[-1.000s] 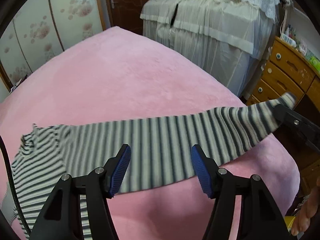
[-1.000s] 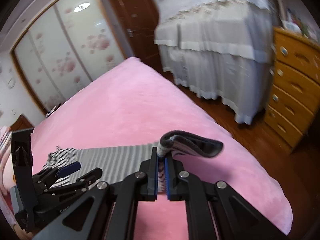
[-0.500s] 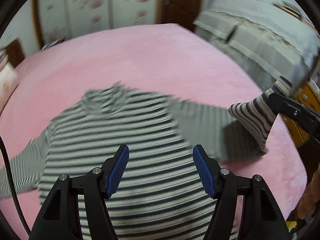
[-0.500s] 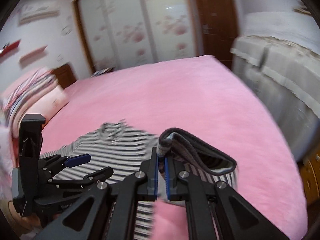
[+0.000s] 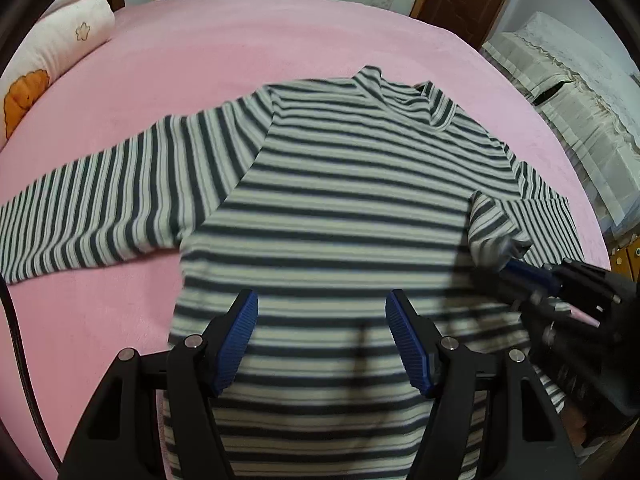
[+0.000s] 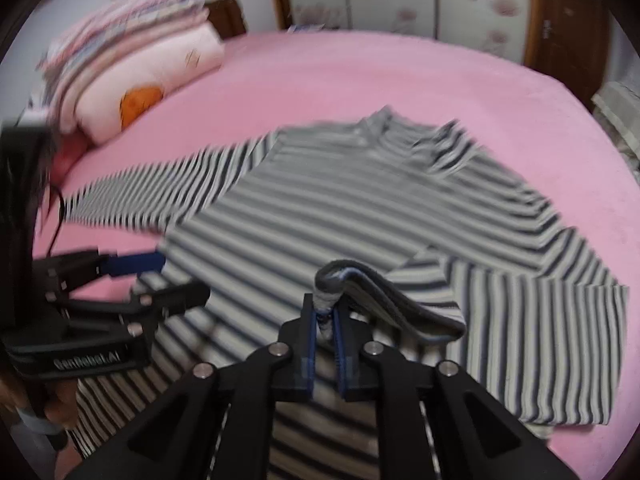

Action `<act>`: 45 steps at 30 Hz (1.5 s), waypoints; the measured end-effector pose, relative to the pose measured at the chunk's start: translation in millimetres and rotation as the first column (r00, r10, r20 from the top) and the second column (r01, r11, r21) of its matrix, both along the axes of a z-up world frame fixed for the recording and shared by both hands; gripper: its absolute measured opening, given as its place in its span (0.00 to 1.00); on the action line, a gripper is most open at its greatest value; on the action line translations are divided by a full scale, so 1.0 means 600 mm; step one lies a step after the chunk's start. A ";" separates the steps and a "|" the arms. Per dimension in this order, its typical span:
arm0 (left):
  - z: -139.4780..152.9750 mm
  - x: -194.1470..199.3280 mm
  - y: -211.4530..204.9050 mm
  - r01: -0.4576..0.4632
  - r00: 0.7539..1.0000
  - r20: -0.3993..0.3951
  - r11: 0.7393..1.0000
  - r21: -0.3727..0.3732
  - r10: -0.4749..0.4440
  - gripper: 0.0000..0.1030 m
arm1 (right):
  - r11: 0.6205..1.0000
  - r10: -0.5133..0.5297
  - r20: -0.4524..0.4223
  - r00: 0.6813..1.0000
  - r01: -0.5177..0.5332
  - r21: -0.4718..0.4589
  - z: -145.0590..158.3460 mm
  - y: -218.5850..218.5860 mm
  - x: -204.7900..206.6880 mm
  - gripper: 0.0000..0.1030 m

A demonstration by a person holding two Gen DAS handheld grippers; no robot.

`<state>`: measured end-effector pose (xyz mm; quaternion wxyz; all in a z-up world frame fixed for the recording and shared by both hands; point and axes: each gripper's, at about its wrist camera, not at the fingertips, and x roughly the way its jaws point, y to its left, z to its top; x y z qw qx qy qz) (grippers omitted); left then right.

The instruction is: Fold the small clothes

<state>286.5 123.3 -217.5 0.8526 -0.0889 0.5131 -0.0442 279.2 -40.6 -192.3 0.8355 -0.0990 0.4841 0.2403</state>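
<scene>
step: right sleeve [image 6: 532, 340] being folded in across the top [image 5: 360, 216]; cuff [image 6: 326, 304] sits between the pads of the right hand-held gripper [image 6: 325, 322]
right hand-held gripper: jaws have just been opening, narrow gap now, cuff in the gap. Pads look to be barely on it, if at all; I read it as letting go
left hand-held gripper [image 5: 322, 340]: open wide, nothing in it, hovering over the lower body of the top
top: flat on the pink bed [image 5: 280, 40], collar toward the far side, roughly centred
left sleeve [image 5: 100, 208]: stretched straight out, not folded yet
do it well: drop the cuff low so it lies flat on the body, no curl
fold line: keep the sleeve crease along the body's side edge, square to the stripes
risk: cuff is curled over, may spring back or snag a pad on pull-out; back straight off
next: same fold for the left sleeve, likely with the left hand-held gripper
</scene>
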 end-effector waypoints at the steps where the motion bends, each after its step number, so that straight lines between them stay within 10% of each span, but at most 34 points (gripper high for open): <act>1: -0.002 -0.003 0.000 0.007 1.000 -0.001 1.000 -0.009 -0.007 0.63 | 1.000 0.013 -0.003 1.000 -0.013 0.010 -0.001 0.004 -0.011 0.23; 14: -0.006 0.024 -0.092 0.187 0.982 0.001 0.970 -0.158 -0.189 0.63 | 0.982 -0.151 0.074 0.986 0.141 0.129 0.080 -0.192 -0.121 0.28; 31: -0.070 0.112 -0.124 0.102 0.989 -0.040 0.862 -0.496 -0.140 0.61 | 0.928 -0.327 0.015 0.945 0.318 0.194 0.017 -0.314 -0.158 0.28; 37: -0.082 0.130 -0.129 0.044 0.996 -0.052 0.885 -0.464 -0.076 0.09 | 0.930 -0.325 0.024 0.945 0.314 0.192 0.010 -0.312 -0.163 0.28; 45: -0.021 0.134 -0.152 0.095 0.995 0.041 0.961 -0.259 -0.088 0.04 | 0.918 -0.366 0.053 0.929 0.351 0.185 0.012 -0.335 -0.160 0.28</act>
